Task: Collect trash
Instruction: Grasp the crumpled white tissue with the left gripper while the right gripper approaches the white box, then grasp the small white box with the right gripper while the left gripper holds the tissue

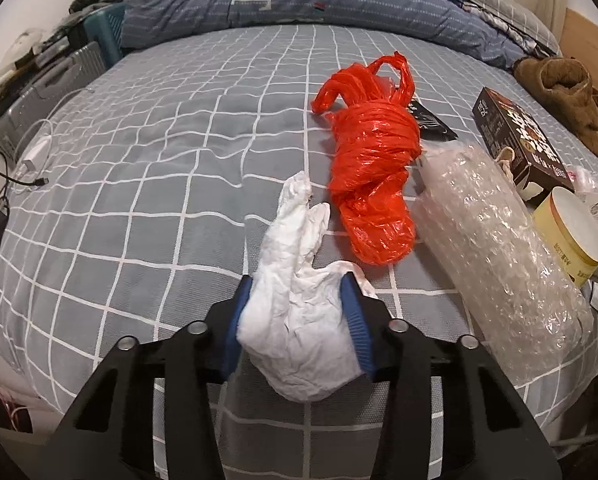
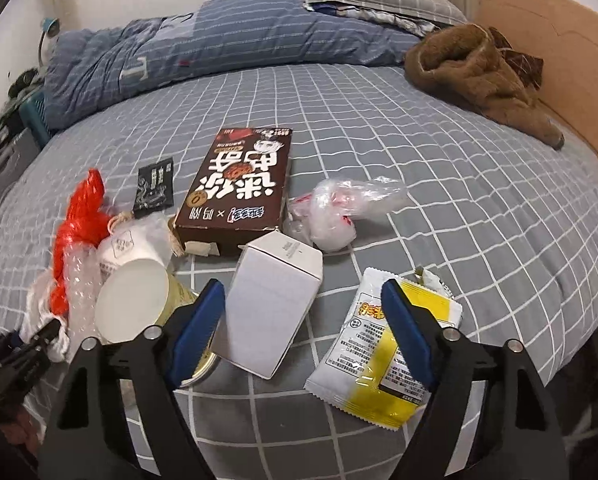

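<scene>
My left gripper (image 1: 299,304) is shut on a crumpled white tissue (image 1: 299,320) and holds it above the grey checked bed sheet (image 1: 139,184). A red plastic bag (image 1: 373,168) lies just ahead of it, with a roll of bubble wrap (image 1: 499,248) to its right. My right gripper (image 2: 305,312) is open. A small white box (image 2: 275,304) lies between its blue fingers. A yellow and white snack wrapper (image 2: 383,344) lies under the right finger. A paper cup (image 2: 135,308) lies left of the left finger.
A brown snack box (image 2: 239,188), a small black sachet (image 2: 155,186) and a clear plastic bag (image 2: 339,212) lie further up the bed. A blue quilt (image 2: 203,44) and a brown garment (image 2: 483,76) lie at the far end. Cables (image 1: 3,200) sit at the left edge.
</scene>
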A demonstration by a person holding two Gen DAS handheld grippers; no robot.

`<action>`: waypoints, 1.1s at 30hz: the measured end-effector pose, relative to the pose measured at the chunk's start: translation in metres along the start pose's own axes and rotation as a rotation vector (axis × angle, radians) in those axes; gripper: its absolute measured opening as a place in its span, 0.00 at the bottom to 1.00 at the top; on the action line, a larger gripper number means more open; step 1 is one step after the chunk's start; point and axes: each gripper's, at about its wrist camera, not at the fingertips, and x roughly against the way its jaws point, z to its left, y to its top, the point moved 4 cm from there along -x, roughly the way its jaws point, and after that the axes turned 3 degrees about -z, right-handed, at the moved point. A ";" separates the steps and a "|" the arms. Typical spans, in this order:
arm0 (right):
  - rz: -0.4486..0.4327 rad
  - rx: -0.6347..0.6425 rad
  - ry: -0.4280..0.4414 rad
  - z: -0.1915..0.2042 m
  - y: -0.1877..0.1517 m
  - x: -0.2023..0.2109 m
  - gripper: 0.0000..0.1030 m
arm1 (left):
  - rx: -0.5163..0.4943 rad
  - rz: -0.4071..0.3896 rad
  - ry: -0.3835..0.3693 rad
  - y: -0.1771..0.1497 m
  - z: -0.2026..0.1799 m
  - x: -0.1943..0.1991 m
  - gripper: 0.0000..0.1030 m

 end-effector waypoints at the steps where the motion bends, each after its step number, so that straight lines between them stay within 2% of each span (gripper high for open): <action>1: -0.002 -0.010 0.015 0.000 0.001 0.001 0.73 | 0.003 -0.002 0.000 0.000 0.000 0.000 0.36; 7: 0.034 -0.017 0.034 0.012 -0.003 -0.013 0.73 | 0.009 -0.008 0.021 0.001 0.001 0.002 0.23; 11: 0.061 -0.056 0.065 0.007 -0.004 -0.022 0.70 | 0.013 -0.011 0.018 0.002 0.005 0.005 0.17; 17: 0.090 -0.091 0.132 0.008 -0.006 -0.024 0.53 | 0.013 -0.015 0.014 0.002 0.005 0.007 0.12; 24: 0.105 -0.113 0.148 0.002 -0.007 -0.020 0.47 | 0.019 -0.027 0.008 0.004 0.005 0.011 0.12; 29: 0.100 -0.133 0.096 -0.010 -0.005 -0.011 0.47 | 0.018 -0.040 0.002 0.005 0.003 0.017 0.12; 33: 0.098 -0.180 0.045 -0.024 -0.003 -0.006 0.58 | 0.004 -0.055 -0.007 0.007 -0.003 0.023 0.12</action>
